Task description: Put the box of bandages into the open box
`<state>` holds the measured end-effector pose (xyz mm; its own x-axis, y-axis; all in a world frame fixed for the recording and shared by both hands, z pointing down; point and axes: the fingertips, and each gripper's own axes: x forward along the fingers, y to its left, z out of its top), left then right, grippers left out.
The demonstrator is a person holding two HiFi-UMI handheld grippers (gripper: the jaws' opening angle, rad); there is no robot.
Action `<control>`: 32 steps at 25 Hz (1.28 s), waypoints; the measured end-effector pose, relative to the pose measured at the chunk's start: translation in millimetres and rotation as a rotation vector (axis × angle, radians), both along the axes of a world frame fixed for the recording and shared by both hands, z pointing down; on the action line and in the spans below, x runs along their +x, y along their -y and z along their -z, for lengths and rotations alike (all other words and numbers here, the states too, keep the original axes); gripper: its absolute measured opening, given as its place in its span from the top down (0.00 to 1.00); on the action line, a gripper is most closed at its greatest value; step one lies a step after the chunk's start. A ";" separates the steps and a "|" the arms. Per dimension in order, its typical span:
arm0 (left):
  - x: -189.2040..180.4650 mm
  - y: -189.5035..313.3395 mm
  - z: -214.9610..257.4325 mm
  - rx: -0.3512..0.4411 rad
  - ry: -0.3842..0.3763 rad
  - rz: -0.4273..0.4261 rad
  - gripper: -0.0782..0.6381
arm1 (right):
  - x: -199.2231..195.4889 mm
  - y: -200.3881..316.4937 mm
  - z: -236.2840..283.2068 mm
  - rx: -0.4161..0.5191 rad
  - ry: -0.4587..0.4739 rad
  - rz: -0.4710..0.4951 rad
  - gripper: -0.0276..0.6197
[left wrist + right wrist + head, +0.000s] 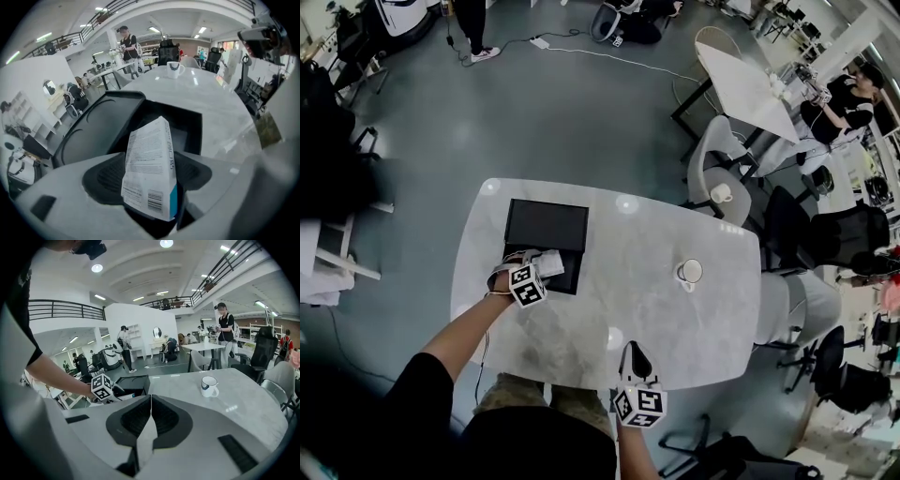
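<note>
Head view, layout: the left gripper (pixel 536 265) reaches over the near part of the open box (pixel 546 223) on the pale table (pixel 675 319); the right gripper (pixel 636 361) rests near the table's front edge, well apart from the work
Head view, task's thing: the bandage box (pixel 549 263) shows as a light patch at the left gripper's tips, over the black box
Left gripper view, grip: jaws spread wide, and the bandage box (pixel 150 168) stands tilted between them, the ribbed pads (pixel 107 176) clear of its sides, so it is released, not clamped
Left gripper view, target: the dark tray (pixel 190 124) sits directly beyond the carton, its lid (pixel 96 136) lying flat to the left
Left gripper view, step well done: I judge this to be the drop; keep the jaws wide and lift straight back so neither pad drags the carton out over the rim
Left gripper view, materials: thin printed cardboard, slim and rectangular with a blue edge and barcode; light, likely to tip; the black box looks rigid, matte and round-cornered
Right gripper view, grip: jaws pressed together on nothing, idle
Right gripper view, surroundings: smooth marbled tabletop with a glossy white mug (pixel 208 386) standing clear of the task
</note>
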<state>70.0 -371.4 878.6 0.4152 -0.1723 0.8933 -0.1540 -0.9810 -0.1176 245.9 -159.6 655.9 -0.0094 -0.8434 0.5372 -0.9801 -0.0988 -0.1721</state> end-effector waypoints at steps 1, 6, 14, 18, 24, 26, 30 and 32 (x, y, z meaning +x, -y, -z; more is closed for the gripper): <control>-1.0 -2.4 1.2 -0.018 -0.010 0.009 0.44 | -0.5 0.9 1.6 0.005 0.000 -0.001 0.94; -5.8 -1.9 8.7 -0.057 -0.051 0.092 0.44 | -2.1 3.3 4.5 0.015 0.010 0.007 0.94; -20.9 2.5 21.2 -0.048 -0.065 0.163 0.44 | -7.8 1.3 6.4 0.029 0.011 0.042 0.94; -30.4 -0.6 42.8 -0.050 -0.105 0.198 0.44 | -16.6 -2.1 15.8 0.046 -0.005 0.057 0.94; -48.8 -12.0 91.1 -0.011 -0.216 0.253 0.44 | -40.1 -17.5 29.8 0.080 -0.013 0.060 0.94; -58.1 -18.5 113.3 0.016 -0.277 0.285 0.44 | -52.3 -27.2 35.8 0.088 -0.011 0.061 0.94; -76.8 -38.8 154.7 0.026 -0.392 0.344 0.44 | -76.4 -44.1 44.6 0.109 -0.008 0.064 0.94; -86.0 -54.1 178.3 0.032 -0.457 0.370 0.44 | -86.9 -51.1 48.3 0.117 -0.010 0.065 0.94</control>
<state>-16.0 -317.3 700.3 0.6643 -0.4030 0.6295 -0.5273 -0.8496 0.0126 159.0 -108.5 607.6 -0.0607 -0.8982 0.4354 -0.9856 -0.0150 -0.1685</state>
